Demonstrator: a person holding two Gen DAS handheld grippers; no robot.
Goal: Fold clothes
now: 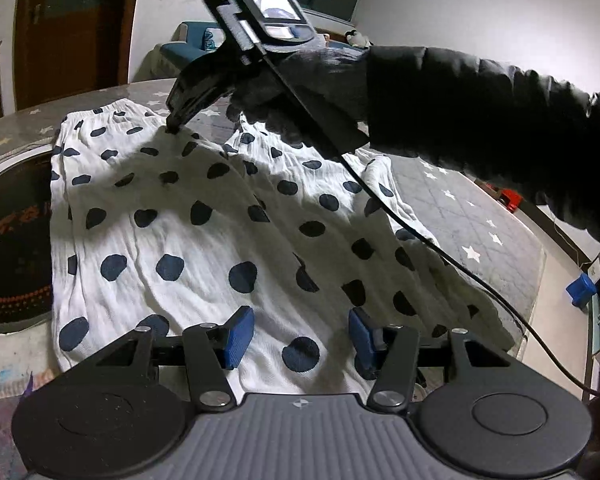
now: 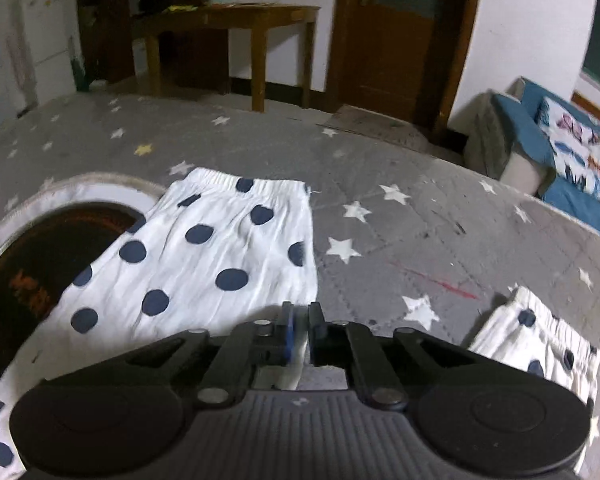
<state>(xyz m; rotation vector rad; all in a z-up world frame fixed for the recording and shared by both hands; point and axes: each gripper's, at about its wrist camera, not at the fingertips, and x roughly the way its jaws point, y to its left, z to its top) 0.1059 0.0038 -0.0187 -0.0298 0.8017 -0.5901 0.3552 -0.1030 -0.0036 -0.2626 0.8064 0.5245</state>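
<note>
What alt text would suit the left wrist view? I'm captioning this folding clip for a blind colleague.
White pants with dark blue polka dots lie spread on a grey star-patterned mat, and the right gripper, held by a gloved hand, pinches a fold of the fabric. In the foreground the left gripper hovers open over the near edge of the cloth.

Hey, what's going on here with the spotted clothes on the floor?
A person is folding white polka-dot trousers spread on a grey star-patterned mat. The right tool is shut on a pinch of the fabric and holds it raised, so the cloth tents up from the mat. The left tool hangs open just above the near part of the trousers, gripping nothing. The elastic waistband lies flat at the far end, partly over a round dark rug.
</note>
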